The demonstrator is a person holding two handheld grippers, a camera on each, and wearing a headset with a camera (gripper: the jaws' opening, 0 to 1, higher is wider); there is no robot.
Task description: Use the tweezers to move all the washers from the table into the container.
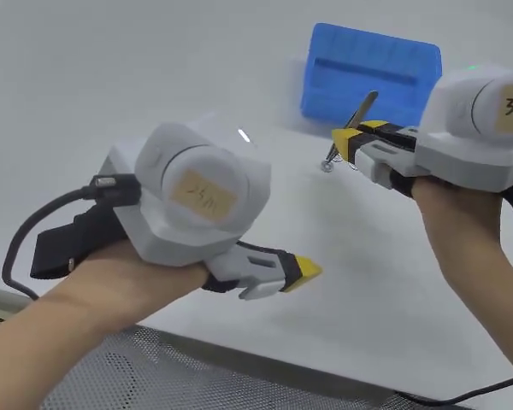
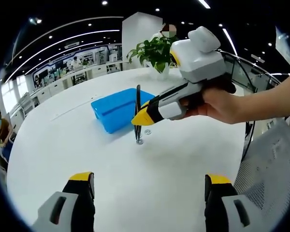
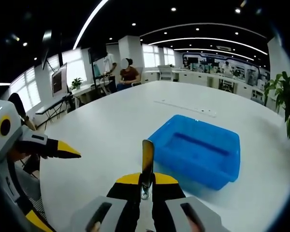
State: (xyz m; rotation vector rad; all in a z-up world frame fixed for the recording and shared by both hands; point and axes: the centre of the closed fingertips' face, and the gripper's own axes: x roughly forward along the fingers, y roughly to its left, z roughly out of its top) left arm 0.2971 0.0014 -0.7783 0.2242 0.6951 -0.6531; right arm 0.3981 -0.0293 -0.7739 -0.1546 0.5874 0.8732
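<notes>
1. Firstly, keep left claw (image 2: 149,186) as is: jaws spread wide, holding nothing, low over the white bench (image 2: 63,145), clear of the work.
2. Further right, find two washers (image 2: 139,141) lying close together on the bench, just in front of the blue container (image 2: 117,110).
3. Hold tweezers (image 2: 137,112) near upright, tips down at one washer; cannot tell whether pinched yet.
4. Squeeze gently with right claw (image 2: 144,117), clamped around the tweezers' upper part, so tips close on the washer's rim without skidding.
5. Lift straight up, then carry the short way over the container wall before easing off.
</notes>
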